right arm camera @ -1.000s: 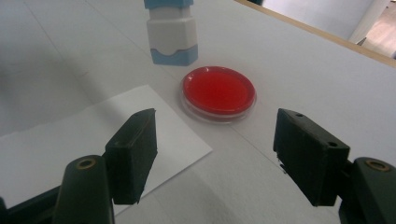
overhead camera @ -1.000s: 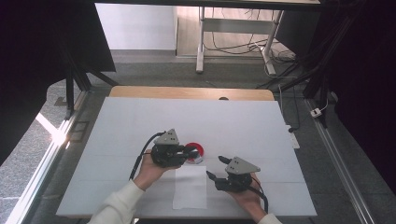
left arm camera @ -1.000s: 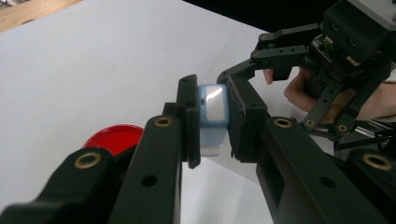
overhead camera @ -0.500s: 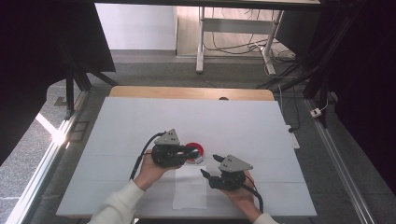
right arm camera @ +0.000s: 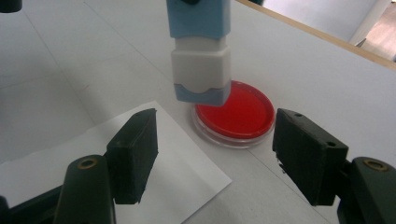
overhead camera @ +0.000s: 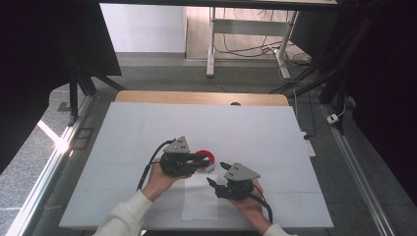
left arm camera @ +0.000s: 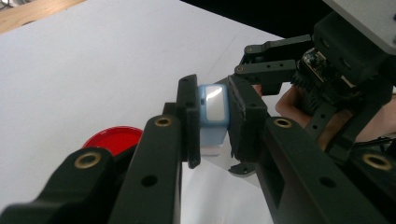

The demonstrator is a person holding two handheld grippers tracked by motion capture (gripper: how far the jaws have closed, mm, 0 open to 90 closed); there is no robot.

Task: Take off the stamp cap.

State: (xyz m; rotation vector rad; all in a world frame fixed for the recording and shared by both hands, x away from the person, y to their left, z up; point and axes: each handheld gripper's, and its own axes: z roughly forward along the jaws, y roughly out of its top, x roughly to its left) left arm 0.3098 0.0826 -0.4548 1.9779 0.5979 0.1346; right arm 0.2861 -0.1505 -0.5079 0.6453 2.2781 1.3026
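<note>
The stamp was pale blue with a white middle band (its top face shone white). The round ink pad was bright red, the paper sheet white, and the counter white with a wooden far edge.

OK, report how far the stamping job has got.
Done: the left hand-held gripper is shut on the blue-and-white stamp, lifted off the table. In hand: the stamp hangs by the red ink pad, while the open right hand-held gripper faces it. Left: the white paper shows no print yet.
</note>
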